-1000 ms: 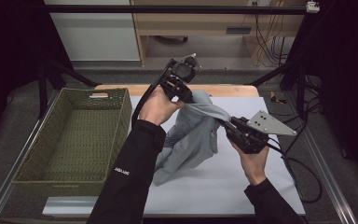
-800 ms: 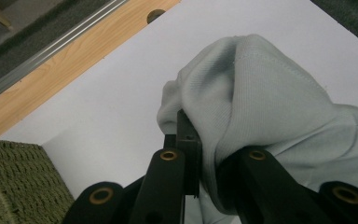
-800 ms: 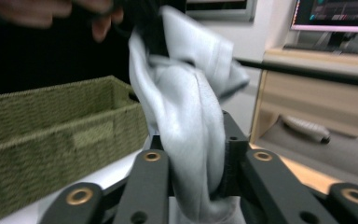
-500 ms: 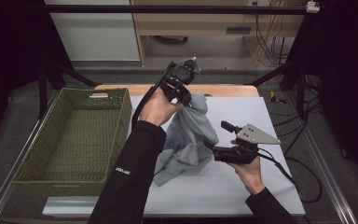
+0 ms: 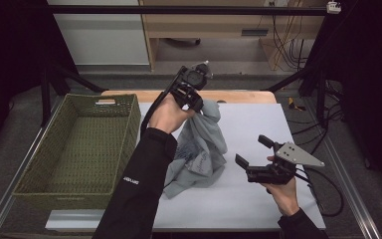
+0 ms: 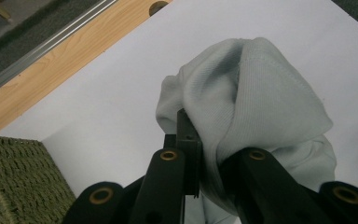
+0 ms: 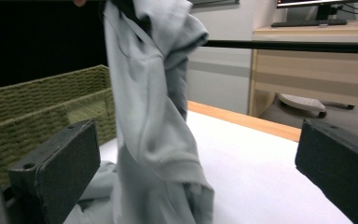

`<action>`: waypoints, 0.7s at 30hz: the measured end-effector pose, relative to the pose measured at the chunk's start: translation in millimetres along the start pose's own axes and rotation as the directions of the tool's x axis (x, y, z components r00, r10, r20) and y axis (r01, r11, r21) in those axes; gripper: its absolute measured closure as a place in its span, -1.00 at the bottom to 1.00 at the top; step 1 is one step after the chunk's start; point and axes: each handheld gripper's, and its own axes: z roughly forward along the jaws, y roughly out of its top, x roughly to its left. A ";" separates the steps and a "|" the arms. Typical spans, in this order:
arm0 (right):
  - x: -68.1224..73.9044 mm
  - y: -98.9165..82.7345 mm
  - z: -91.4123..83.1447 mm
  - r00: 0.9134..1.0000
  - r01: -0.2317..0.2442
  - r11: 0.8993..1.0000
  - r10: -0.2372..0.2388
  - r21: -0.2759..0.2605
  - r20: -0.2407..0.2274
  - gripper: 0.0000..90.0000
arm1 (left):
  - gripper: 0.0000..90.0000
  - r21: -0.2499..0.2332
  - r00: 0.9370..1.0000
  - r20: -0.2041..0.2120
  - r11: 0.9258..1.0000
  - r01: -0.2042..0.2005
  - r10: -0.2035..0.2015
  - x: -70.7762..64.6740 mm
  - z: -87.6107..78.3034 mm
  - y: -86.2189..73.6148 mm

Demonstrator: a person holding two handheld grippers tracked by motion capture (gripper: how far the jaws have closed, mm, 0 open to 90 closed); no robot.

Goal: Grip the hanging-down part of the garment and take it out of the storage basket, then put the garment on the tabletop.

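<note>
My left tool (image 5: 195, 102) clenched on the grey shirt's (image 5: 204, 149) top fold, lifting it so it hangs with its lower part heaped on the white worktop (image 5: 258, 199), my right tool (image 5: 251, 154) released beside it, jaws wide, green basket (image 5: 45, 186) to the left

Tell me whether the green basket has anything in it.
Empty. The high view looks down into the green basket and shows its bare woven floor; the grey garment hangs from the left gripper over the table.
</note>
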 end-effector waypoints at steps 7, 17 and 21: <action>-6.1 -18.0 -6.9 1.000 0.000 1.000 0.000 0.019 0.007 -0.99 | 0.84 -0.003 1.000 -0.004 1.000 0.004 -0.004 0.3 1.0 -1.3; -14.7 -33.1 -16.2 1.000 -0.008 1.000 0.008 0.028 0.021 -0.99 | 0.84 -0.010 1.000 0.013 1.000 -0.007 0.008 -6.1 10.8 -5.7; -19.1 -37.7 -19.3 0.999 -0.021 0.999 0.020 0.034 0.029 -0.99 | 0.83 -0.004 1.000 0.018 1.000 -0.018 0.018 -7.9 19.0 -11.3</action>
